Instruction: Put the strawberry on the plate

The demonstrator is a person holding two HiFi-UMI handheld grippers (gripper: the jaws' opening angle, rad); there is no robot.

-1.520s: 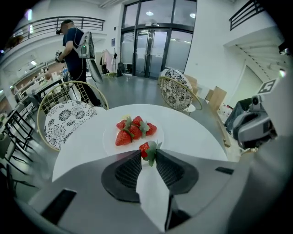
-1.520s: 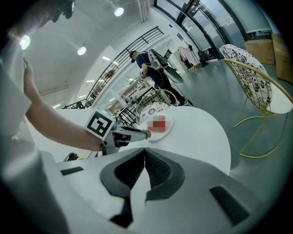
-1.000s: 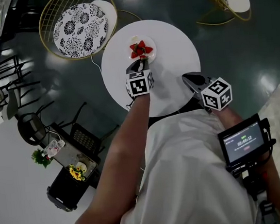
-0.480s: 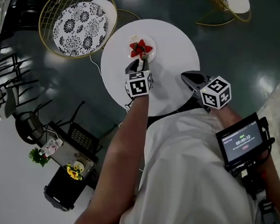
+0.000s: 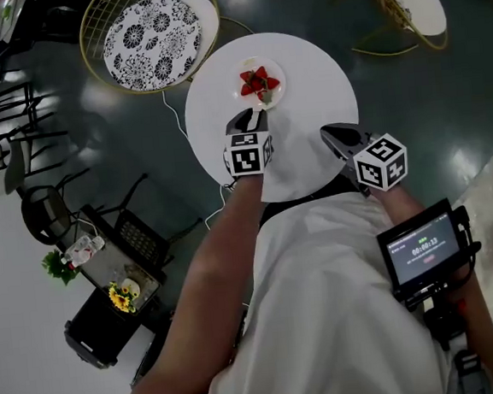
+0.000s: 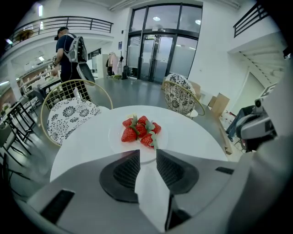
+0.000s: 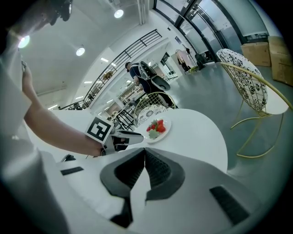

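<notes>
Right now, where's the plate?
In the head view the plate sits on the far side of the round white table, holding the strawberries, just ahead of the left gripper.

Red strawberries [image 5: 259, 83] (green leaves) on a white plate [image 5: 246, 98], white table [image 5: 311, 100]; chair cushion [image 5: 149, 42] patterned black-and-white floral.
</notes>
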